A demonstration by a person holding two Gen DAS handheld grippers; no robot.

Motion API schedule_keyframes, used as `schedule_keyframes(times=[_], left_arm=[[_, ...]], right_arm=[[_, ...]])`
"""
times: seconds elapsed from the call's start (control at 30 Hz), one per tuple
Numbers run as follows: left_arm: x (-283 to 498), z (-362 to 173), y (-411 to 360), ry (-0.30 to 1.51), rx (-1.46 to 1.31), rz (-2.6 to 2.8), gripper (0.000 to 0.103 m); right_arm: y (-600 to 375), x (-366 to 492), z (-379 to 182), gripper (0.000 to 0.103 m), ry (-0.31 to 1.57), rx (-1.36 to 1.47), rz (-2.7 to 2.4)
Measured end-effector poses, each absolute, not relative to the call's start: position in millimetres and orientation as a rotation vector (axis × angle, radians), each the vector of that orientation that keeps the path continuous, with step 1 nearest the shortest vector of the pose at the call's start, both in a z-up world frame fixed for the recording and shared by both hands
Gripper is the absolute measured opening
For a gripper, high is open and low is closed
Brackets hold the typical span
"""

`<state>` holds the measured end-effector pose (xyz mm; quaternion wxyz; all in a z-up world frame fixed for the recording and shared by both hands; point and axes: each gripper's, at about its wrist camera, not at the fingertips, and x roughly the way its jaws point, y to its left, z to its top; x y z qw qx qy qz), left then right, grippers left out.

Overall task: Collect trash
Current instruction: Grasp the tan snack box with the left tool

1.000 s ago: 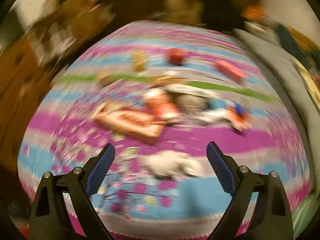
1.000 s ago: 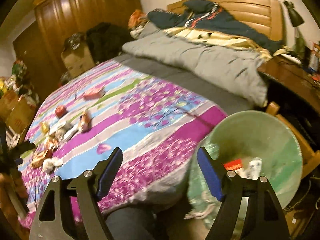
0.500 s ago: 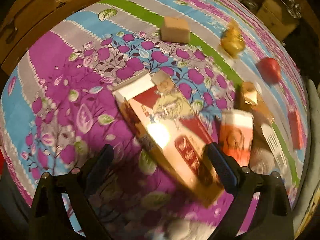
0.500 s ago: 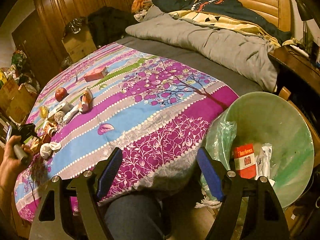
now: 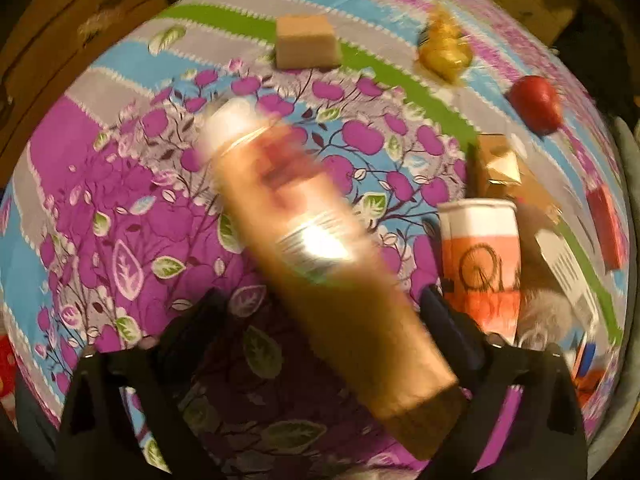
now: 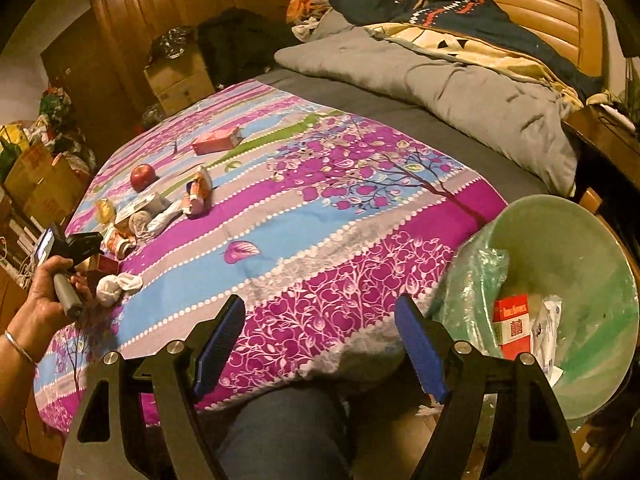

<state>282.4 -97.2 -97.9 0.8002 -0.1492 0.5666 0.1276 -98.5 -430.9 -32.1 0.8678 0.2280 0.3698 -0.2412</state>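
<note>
Closing around a long tan carton (image 5: pixel 320 256), the jaws of the left gripper (image 5: pixel 324 312) stand on either side of it; the carton is blurred, runs from the upper centre of the left wrist view to the lower right, and lies close against the right-hand finger, but whether the pads yet press on it I cannot tell. Around it on the purple flowered bedspread (image 5: pixel 120 208) lie a small tan box (image 5: pixel 306 42) at the top, a yellow wrapper (image 5: pixel 444 50) to its right, a red apple (image 5: pixel 538 104) at the upper right, and an orange-and-white paper cup (image 5: pixel 480 256) just beside the right finger.

Jaws of the right gripper (image 6: pixel 320 348) are wide apart with nothing between them, low in the right wrist view above a knee in dark trousers (image 6: pixel 288 428). At the lower right of that frame stands a green bin (image 6: pixel 580 248) lined with a plastic bag, holding a red packet (image 6: pixel 512 324) and a white wrapper (image 6: pixel 546 328). At the left edge a hand (image 6: pixel 44 292) with a bangle grips the other tool's handle over the heap of litter, next to a white crumpled wad (image 6: pixel 116 286). A grey duvet (image 6: pixel 440 76) lies heaped toward the headboard at the top.
</note>
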Motion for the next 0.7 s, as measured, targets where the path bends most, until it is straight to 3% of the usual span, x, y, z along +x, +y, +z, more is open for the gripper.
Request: schedule_keyframes(times=[0.03,0.1,0.33,0.47,0.57,0.63,0.7], left_arm=[[276.0,-94.5,-98.6,1.199,-0.305,0.238,0.061],[263.7,-86.0,-100.4,1.188,-0.271,0.139,0.046],[217.2,-76.8,-61.9,1.261,-0.152,-0.08,0.038],[202.4,-75.7,-40.6,1.301,-0.039,-0.22,0.038],[198.8,-79.2,-27.7,1.233,0.07,-0.194,0.048],[195.2,-77.2,-22.9,1.194,0.09,-0.17,0.061],[190.1,-76.8,-23.5,1.149,0.111,-0.152,0.065]], right_arm=[[-429.5,-97.6,-32.1,0.078,0.777,0.474,-0.498],[-426.5,-95.8,-31.8,0.078,0.781,0.463,-0.486],[-411.7,-76.8,-32.6,0.077,0.791,0.432,-0.41],[-399.6,-48.7,-30.9,0.077,0.79,0.409,-0.306],[-392.6,-7.7,-31.2,0.077,0.777,0.392,-0.219],[-393.4,30.2,-34.8,0.077,0.761,0.413,-0.157],[-397.0,74.1,-44.4,0.077,0.758,0.435,-0.132]])
